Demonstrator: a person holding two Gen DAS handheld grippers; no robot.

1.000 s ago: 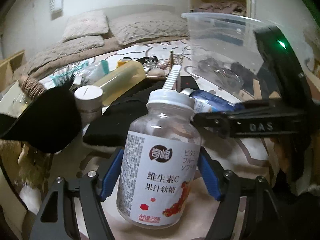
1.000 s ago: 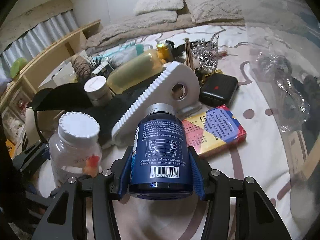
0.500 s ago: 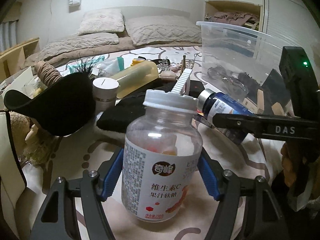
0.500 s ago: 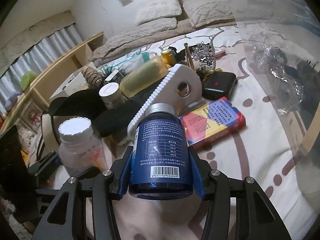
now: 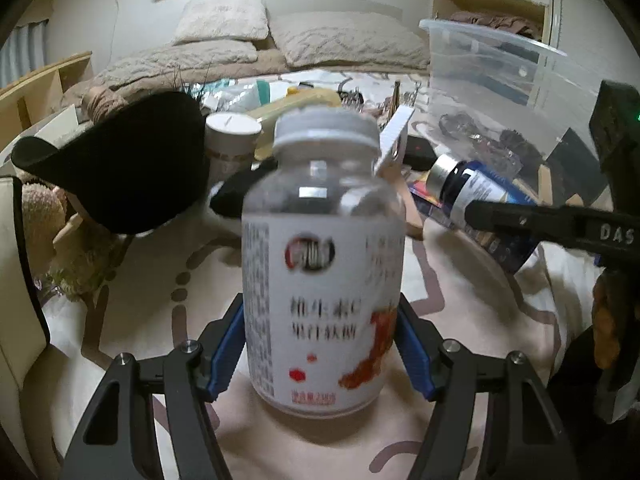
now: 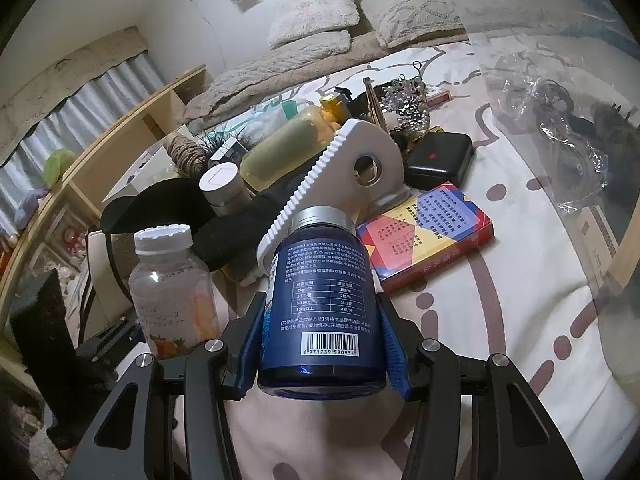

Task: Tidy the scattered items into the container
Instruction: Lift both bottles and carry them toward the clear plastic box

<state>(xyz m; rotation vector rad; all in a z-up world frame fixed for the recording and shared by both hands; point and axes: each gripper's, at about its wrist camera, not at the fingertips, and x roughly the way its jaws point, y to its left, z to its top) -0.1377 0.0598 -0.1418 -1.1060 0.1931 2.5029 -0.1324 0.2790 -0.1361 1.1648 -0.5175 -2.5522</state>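
Note:
My left gripper (image 5: 320, 344) is shut on a clear vitamin bottle (image 5: 322, 264) with a white cap, held upright above the bed. The same bottle shows in the right wrist view (image 6: 172, 288) at the left. My right gripper (image 6: 320, 344) is shut on a dark blue supplement bottle (image 6: 322, 300) with a silver cap, tilted forward; it also shows in the left wrist view (image 5: 480, 200) at the right. The clear plastic container (image 5: 500, 80) stands at the right, with bagged items inside (image 6: 560, 120).
Scattered on the bedspread: a white toothed piece (image 6: 360, 168), a colourful box (image 6: 428, 228), a black case (image 6: 440, 160), a yellow bottle (image 6: 288, 148), a white-lidded jar (image 6: 224, 188), a black cap (image 5: 132, 168). Pillows (image 5: 340, 40) lie behind. Wooden shelves (image 6: 132, 132) stand left.
Both grippers have lifted with their bottles; the items on the bed look farther below. The blue bottle has moved further right of the clear one, towards the container.

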